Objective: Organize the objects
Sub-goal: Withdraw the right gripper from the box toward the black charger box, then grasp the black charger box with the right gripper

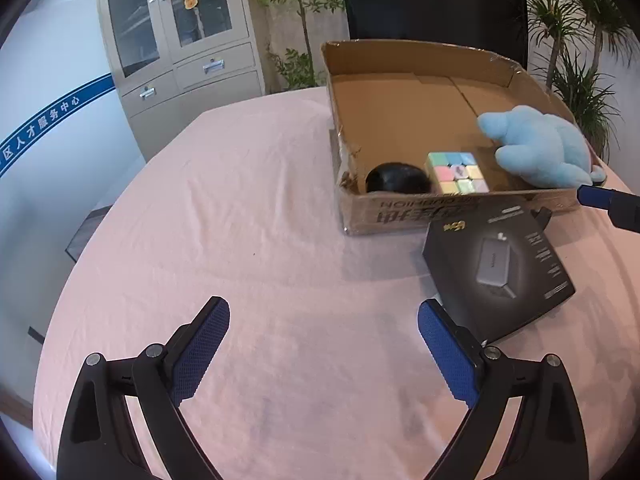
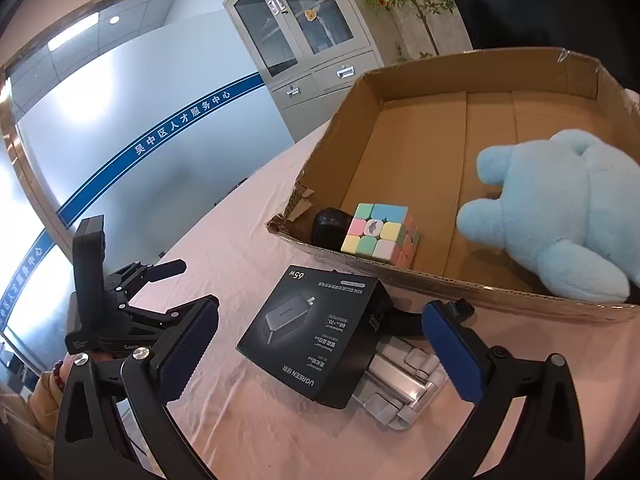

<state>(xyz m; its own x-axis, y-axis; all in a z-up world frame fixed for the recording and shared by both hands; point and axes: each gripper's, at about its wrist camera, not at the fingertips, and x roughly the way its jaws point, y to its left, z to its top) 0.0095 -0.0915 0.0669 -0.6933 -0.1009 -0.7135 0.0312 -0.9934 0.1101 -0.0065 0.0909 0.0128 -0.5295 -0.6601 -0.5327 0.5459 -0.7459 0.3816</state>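
An open cardboard box [image 1: 400, 212] [image 2: 500, 292] on the pink table holds a pastel puzzle cube [image 1: 458, 172] [image 2: 378, 234], a black round object [image 1: 396, 178] [image 2: 330, 228] and a blue plush toy [image 1: 540, 148] [image 2: 560, 208]. A black charger box [image 1: 500, 268] [image 2: 316, 332] lies on the table in front of the cardboard box, partly on a silver metal stand [image 2: 404, 384]. My left gripper [image 1: 324, 348] is open and empty above bare cloth, left of the charger box. My right gripper [image 2: 320, 356] is open, its fingers on either side of the charger box.
The pink tablecloth [image 1: 240, 220] covers the table. A grey cabinet [image 1: 180, 40], plants [image 1: 300, 8] and a dark screen [image 1: 432, 4] stand behind it. The left gripper's body [image 2: 120, 304] shows at the left of the right wrist view.
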